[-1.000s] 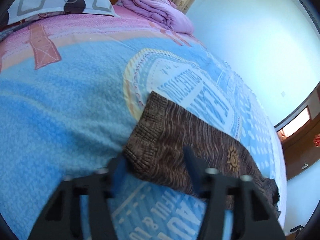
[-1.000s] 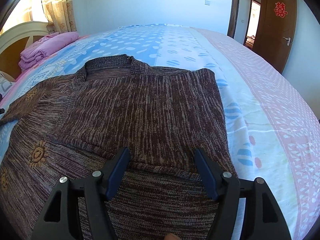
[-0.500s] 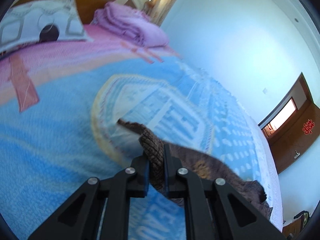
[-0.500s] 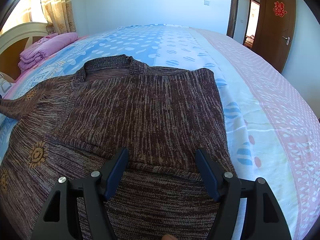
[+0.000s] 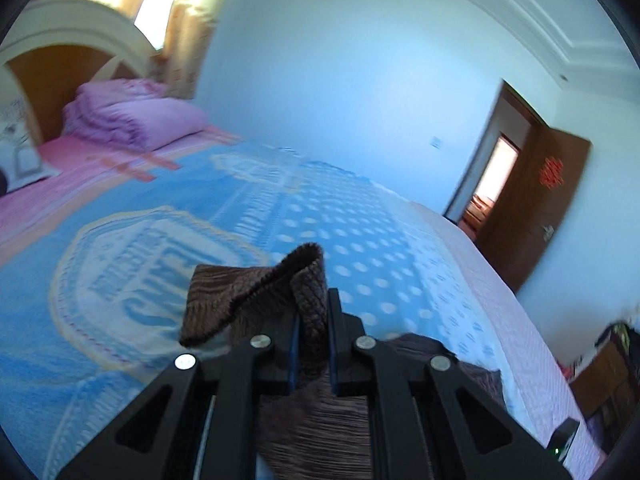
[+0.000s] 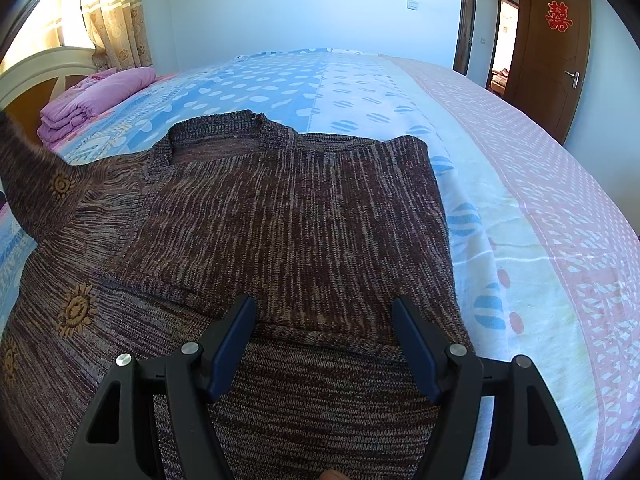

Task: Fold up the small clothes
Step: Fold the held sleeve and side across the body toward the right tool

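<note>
One sleeve is the change: a second ago the left gripper point(image 5: 312, 344) sat spread over the cuff of the brown knit sweater point(image 6: 288, 216) flat on the bed point(image 6: 520, 168); now its jaws are pressed together, pinching the sleeve cuff point(image 5: 310, 280), and it has lifted the cuff clear of the blue bedspread. In the right wrist view the sleeve point(image 6: 36, 184) rises off the bed at the left edge, sun motifs showing. The right gripper point(image 6: 324, 344) has not moved, jaws spread and holding nothing, low over the sweater's lower body; cannot tell if it touches the knit. The sweater's right side already looks folded in, so this is likely the left sleeve fold starting, swinging across onto the body

Writing: bedspread badge point(image 5: 156, 268) has large letters, blurred and upside down, unreadable; the brown door point(image 6: 556, 40) carries a red double-happiness character point(image 6: 559, 16); no brand labels visible
</note>
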Demonstrator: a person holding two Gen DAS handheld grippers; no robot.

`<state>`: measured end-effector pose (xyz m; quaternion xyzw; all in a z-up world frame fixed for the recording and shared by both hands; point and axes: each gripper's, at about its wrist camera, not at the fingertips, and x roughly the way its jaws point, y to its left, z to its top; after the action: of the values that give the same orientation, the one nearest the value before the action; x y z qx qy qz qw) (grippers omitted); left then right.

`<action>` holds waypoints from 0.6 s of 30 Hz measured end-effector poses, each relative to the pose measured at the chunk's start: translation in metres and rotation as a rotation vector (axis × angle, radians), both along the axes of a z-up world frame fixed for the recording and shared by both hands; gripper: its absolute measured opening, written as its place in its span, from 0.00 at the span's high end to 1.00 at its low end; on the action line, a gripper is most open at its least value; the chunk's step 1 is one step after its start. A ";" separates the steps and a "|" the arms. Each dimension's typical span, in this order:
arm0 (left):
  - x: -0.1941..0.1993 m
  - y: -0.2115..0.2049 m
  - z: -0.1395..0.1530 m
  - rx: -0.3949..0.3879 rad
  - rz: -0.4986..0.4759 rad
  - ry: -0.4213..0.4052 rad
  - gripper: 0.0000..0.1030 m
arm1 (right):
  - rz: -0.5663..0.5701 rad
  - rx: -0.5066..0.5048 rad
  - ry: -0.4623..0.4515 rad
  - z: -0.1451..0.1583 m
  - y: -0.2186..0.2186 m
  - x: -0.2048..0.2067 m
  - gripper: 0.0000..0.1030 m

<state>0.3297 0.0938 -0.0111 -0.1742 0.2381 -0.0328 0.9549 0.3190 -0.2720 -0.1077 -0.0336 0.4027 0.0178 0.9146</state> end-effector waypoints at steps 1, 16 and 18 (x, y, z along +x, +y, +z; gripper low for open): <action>0.001 -0.019 0.000 0.029 -0.025 -0.006 0.89 | 0.000 0.000 0.000 0.000 0.000 0.000 0.31; -0.031 -0.166 -0.091 0.440 -0.260 0.111 0.29 | 0.005 0.038 0.001 0.000 -0.004 0.000 0.28; -0.043 -0.143 -0.087 0.468 -0.219 0.085 0.19 | 0.008 0.043 0.001 0.001 -0.004 0.000 0.28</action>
<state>0.2870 -0.0496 -0.0977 0.0772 0.2963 -0.0726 0.9492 0.3190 -0.2758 -0.1072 -0.0157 0.4027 0.0300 0.9147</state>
